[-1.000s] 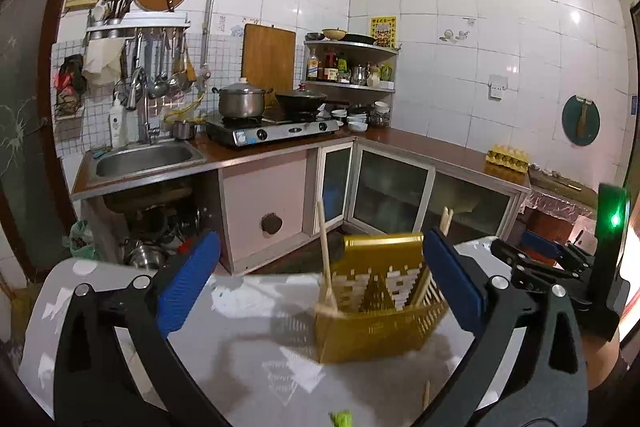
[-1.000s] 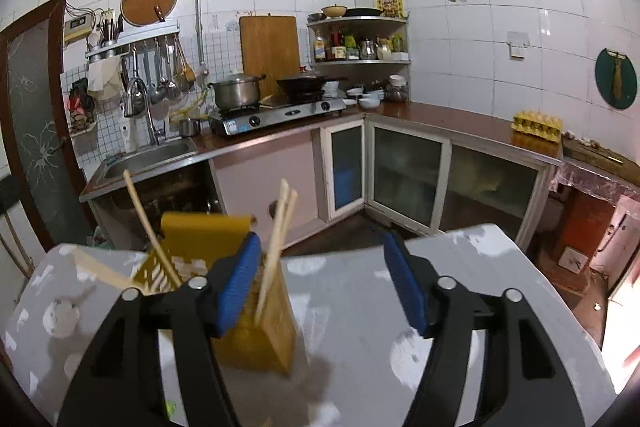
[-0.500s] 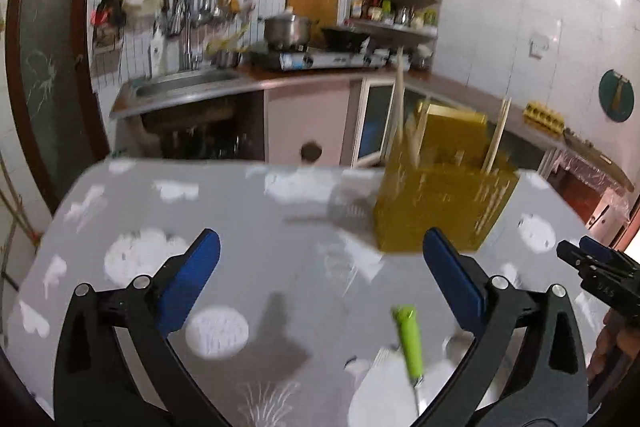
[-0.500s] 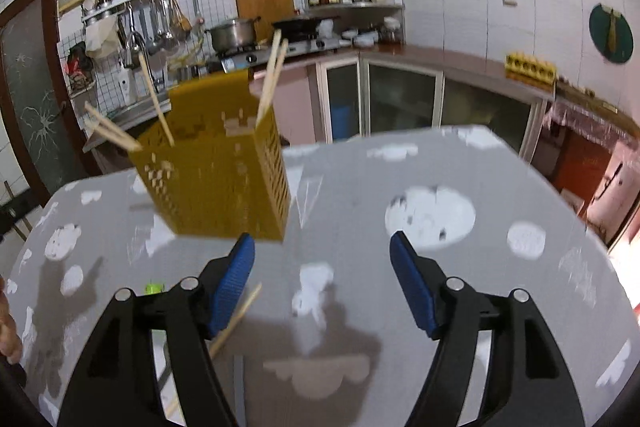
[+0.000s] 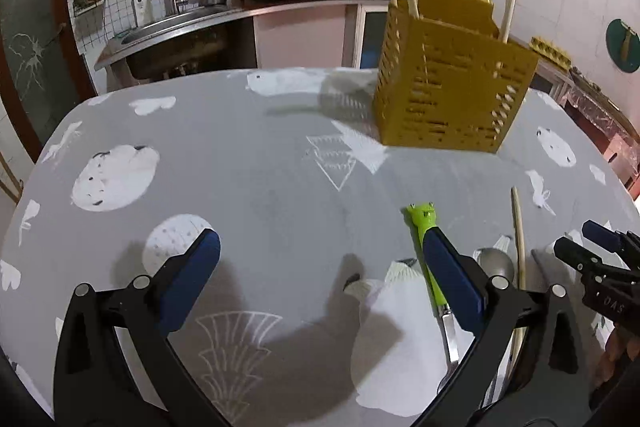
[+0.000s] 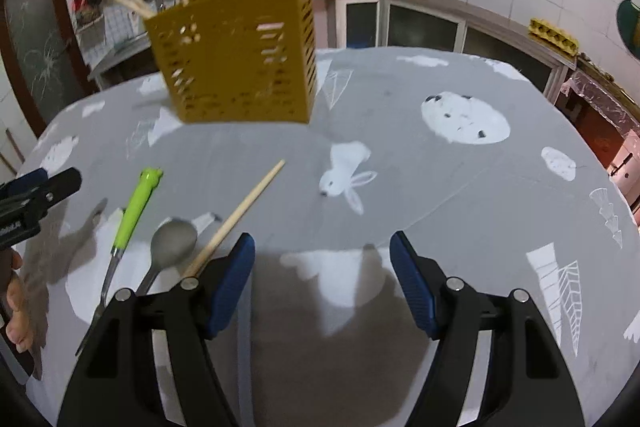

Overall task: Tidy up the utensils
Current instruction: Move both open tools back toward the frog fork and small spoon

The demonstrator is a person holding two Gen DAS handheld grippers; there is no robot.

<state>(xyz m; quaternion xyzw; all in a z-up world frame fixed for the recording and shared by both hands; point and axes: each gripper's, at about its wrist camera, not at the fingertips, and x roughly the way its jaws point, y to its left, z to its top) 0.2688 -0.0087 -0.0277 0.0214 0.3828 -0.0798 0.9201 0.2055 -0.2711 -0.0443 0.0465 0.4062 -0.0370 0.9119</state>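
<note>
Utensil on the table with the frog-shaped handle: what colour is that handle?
Bright green handle, seen best in the right wrist view.

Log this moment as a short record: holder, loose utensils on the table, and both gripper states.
holder: yellow slotted holder upright on the grey tablecloth, several chopsticks standing in it
loose utensils: green-handled utensil, metal spoon, single chopstick, all lying flat in front of the holder
left hand-held gripper: open, empty
right hand-held gripper: open, empty
</note>
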